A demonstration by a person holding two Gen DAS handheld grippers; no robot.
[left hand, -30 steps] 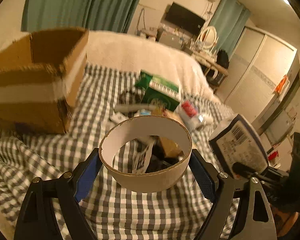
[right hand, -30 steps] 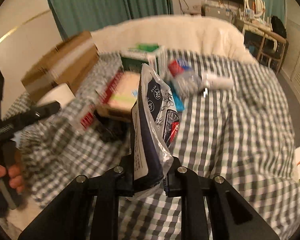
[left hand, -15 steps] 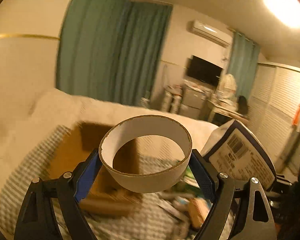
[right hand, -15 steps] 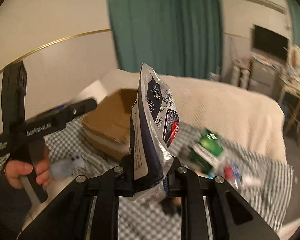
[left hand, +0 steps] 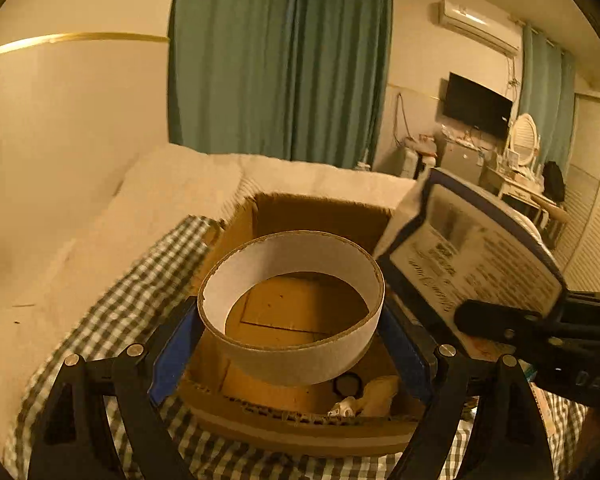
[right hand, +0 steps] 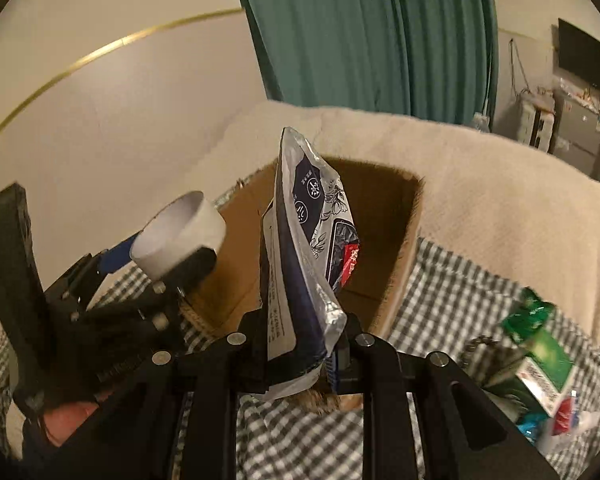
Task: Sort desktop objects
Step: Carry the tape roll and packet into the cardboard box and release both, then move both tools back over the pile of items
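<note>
Starting at the left, we see our left gripper [left hand: 290, 354] with its blue-padded jaws spread wide and clamped on either side of a pale, empty cardboard tape ring [left hand: 291, 320], which hangs over the open brown cardboard box [left hand: 324, 210]. The box sits on a green-and-white checked cloth [left hand: 112, 320], and a few small pale scraps lie in its near corner. To the right, our right gripper [right hand: 304, 354] pinches the lower edge of a dark blue and silver foil pouch [right hand: 308, 248], jaws nearly together, holding it upright above the box's near rim. Farther right on the cloth lies a green and white carton [right hand: 540, 352] among other small packets.
</note>
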